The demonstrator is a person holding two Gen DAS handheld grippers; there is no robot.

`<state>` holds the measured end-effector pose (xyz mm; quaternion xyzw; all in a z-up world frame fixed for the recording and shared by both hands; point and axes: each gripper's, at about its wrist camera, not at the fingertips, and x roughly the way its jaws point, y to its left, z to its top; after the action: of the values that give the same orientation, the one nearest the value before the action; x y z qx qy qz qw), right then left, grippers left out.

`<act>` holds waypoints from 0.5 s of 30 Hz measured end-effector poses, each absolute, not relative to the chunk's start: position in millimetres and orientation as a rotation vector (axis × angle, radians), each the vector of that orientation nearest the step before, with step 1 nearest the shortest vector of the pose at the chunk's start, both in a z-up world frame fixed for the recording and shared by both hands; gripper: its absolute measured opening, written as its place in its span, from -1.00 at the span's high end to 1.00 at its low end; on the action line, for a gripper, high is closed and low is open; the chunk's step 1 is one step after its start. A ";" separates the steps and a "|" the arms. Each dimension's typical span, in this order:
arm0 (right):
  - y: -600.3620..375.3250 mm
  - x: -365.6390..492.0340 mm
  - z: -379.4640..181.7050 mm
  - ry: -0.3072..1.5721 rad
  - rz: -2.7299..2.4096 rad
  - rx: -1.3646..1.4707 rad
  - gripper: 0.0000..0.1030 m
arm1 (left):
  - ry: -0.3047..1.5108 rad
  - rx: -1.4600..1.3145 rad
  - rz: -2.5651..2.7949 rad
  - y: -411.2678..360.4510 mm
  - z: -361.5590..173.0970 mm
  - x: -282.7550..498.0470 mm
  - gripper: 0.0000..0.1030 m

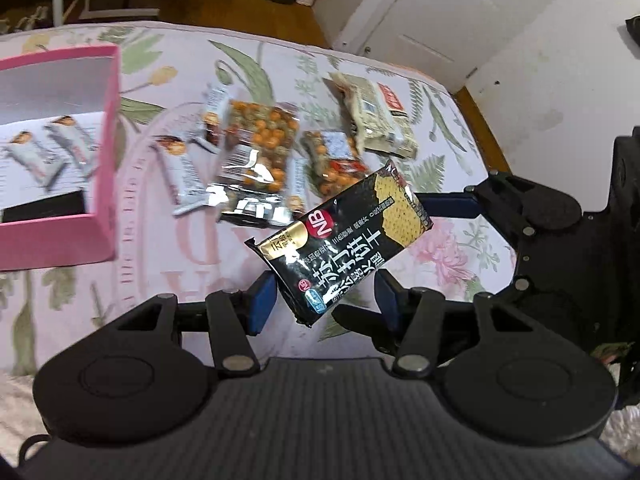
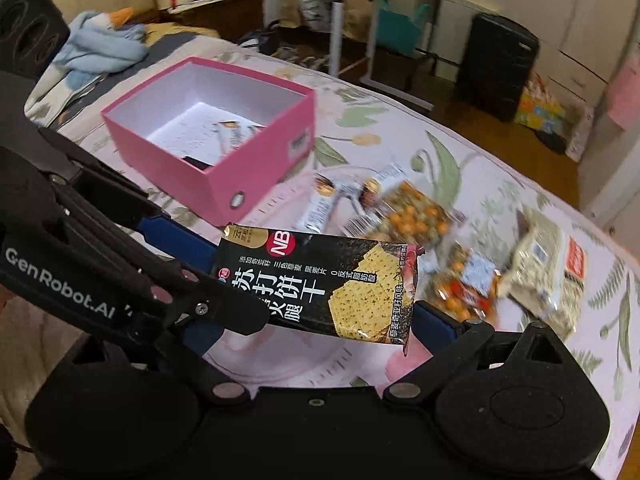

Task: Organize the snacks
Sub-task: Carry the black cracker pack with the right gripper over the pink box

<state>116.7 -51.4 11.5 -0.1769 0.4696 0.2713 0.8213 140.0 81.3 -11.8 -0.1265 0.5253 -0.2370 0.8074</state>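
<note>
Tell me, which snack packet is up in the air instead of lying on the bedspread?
The black soda-cracker packet, held off the bed at both ends by the two tools; the nut packs and silver bars lie flat.

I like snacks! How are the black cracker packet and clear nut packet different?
The black cracker packet is opaque; the clear nut packet shows orange and green balls. The cracker packet is lifted and tilted; the nut packet lies on the bedspread. Both are outside the pink box.
</note>
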 end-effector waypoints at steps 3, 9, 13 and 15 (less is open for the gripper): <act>-31.3 121.1 16.5 0.982 0.607 -0.405 -0.96 | 1.106 -0.267 -0.472 97.7 -4.9 138.7 0.00; 7.4 137.9 23.7 0.922 0.700 -0.420 -0.94 | 1.060 -0.297 -0.414 142.7 4.2 145.8 -0.05; 27.9 157.4 23.8 0.934 0.785 -0.404 -0.83 | 1.040 -0.325 -0.367 176.5 4.5 153.1 -0.05; 35.9 171.0 23.6 0.945 0.837 -0.367 -0.81 | 1.034 -0.332 -0.336 192.6 2.0 158.7 -0.05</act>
<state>171.0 35.9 23.6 -0.1706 0.4393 0.3888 0.7916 158.7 192.6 2.0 -0.1570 0.4895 -0.1593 0.8429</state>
